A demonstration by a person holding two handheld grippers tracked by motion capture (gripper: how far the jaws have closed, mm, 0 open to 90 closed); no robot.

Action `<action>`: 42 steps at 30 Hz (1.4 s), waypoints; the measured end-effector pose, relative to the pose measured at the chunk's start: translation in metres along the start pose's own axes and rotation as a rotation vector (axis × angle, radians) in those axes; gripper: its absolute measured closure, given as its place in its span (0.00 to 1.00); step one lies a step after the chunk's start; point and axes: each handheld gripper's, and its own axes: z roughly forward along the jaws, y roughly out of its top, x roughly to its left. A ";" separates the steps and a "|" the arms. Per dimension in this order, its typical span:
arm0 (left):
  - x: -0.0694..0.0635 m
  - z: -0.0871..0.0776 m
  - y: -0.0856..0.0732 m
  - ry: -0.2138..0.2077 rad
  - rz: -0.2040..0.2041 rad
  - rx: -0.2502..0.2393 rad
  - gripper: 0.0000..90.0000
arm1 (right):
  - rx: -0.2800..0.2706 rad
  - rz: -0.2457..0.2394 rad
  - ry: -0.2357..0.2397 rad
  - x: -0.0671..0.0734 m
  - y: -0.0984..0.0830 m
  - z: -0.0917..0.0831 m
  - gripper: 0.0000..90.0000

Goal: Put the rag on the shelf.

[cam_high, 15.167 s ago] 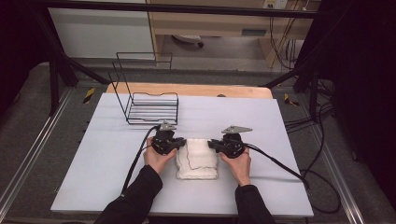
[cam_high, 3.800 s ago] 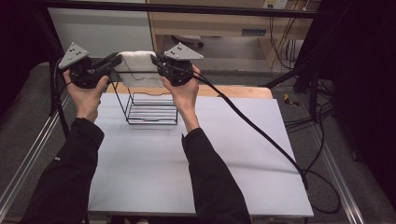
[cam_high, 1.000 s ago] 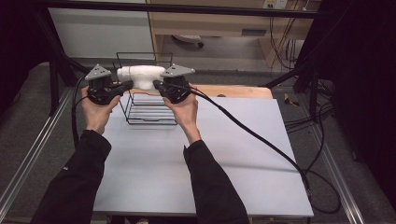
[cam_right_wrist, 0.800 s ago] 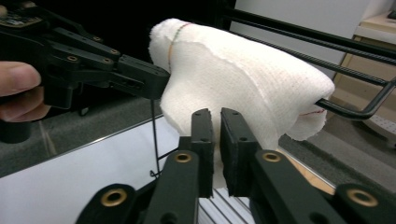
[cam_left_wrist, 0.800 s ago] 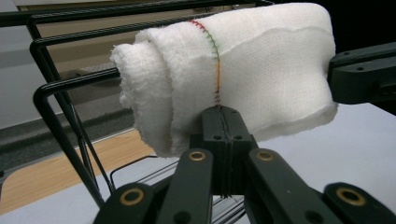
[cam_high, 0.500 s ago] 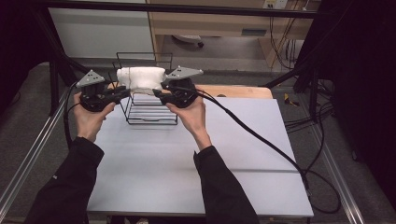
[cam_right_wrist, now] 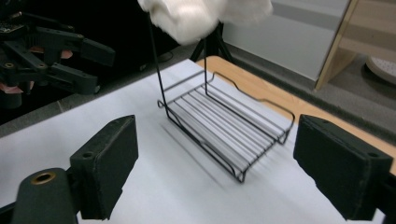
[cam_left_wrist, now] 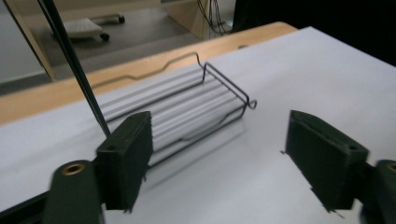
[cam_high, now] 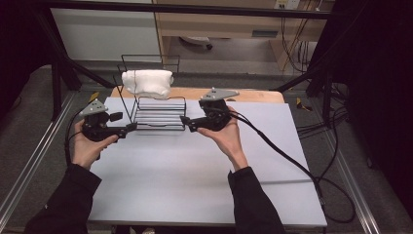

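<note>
A folded white towel (cam_high: 147, 83) is draped over the top bar of a black wire rack (cam_high: 159, 116) at the far left of the white table; it hangs blurred at the top of the right gripper view (cam_right_wrist: 196, 16). My left gripper (cam_high: 124, 123) hovers just left of the rack's base, and my right gripper (cam_high: 187, 124) just right of it. Both sets of jaws have just been opening and stand wide apart with nothing between them. The left gripper view (cam_left_wrist: 224, 163) looks across the rack's base (cam_left_wrist: 187, 107). The right gripper view (cam_right_wrist: 224, 172) faces the rack (cam_right_wrist: 229, 135), with the left gripper (cam_right_wrist: 88, 60) beyond it.
The white table top (cam_high: 195, 180) stretches from the rack to the near edge. A wooden board (cam_high: 253, 95) borders its far side. The right gripper's black cable (cam_high: 292, 161) trails across the table's right half. Dark metal frame legs stand beyond both far corners.
Both grippers let go of the towel, which now rests on the rack's top bar. The hands dropped and drew apart to either side of the rack's base, jaws opening.
</note>
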 end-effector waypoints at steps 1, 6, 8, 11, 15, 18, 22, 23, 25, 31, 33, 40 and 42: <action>0.000 0.001 -0.005 0.002 -0.003 0.004 0.20 | 0.001 0.006 0.001 -0.002 -0.006 -0.003 0.15; -0.004 0.002 -0.027 -0.018 0.001 0.041 0.09 | 0.008 0.043 -0.002 -0.012 -0.032 -0.021 0.08; -0.006 0.002 -0.036 -0.027 0.001 0.050 0.07 | 0.021 0.059 -0.012 -0.017 -0.043 -0.028 0.06; -0.009 0.001 -0.046 -0.027 0.003 0.065 0.06 | 0.026 0.088 -0.017 -0.023 -0.060 -0.039 0.05; -0.013 0.001 -0.059 -0.030 0.009 0.079 0.05 | 0.053 0.123 -0.019 -0.032 -0.084 -0.053 0.03; -0.015 0.002 -0.069 -0.031 0.005 0.082 0.05 | 0.066 0.145 -0.019 -0.038 -0.102 -0.063 0.02; -0.016 0.005 -0.082 -0.039 0.012 0.097 0.05 | 0.077 0.163 -0.035 -0.045 -0.124 -0.076 0.01; -0.017 0.006 -0.085 -0.038 0.016 0.097 0.06 | 0.089 0.166 -0.040 -0.047 -0.130 -0.079 0.01; -0.018 0.007 -0.090 -0.044 0.017 0.104 0.06 | 0.091 0.180 -0.053 -0.050 -0.141 -0.085 0.01; -0.020 0.007 -0.097 -0.049 0.022 0.119 0.06 | 0.117 0.186 -0.042 -0.057 -0.178 -0.102 0.01; -0.021 0.008 -0.100 -0.051 0.024 0.120 0.06 | 0.124 0.206 -0.041 -0.058 -0.190 -0.107 0.01; -0.022 0.007 -0.105 -0.053 0.041 0.131 0.06 | 0.129 0.238 -0.055 -0.065 -0.213 -0.126 0.01; -0.023 0.006 -0.106 -0.054 0.041 0.124 0.06 | 0.106 0.243 -0.046 -0.066 -0.217 -0.130 0.01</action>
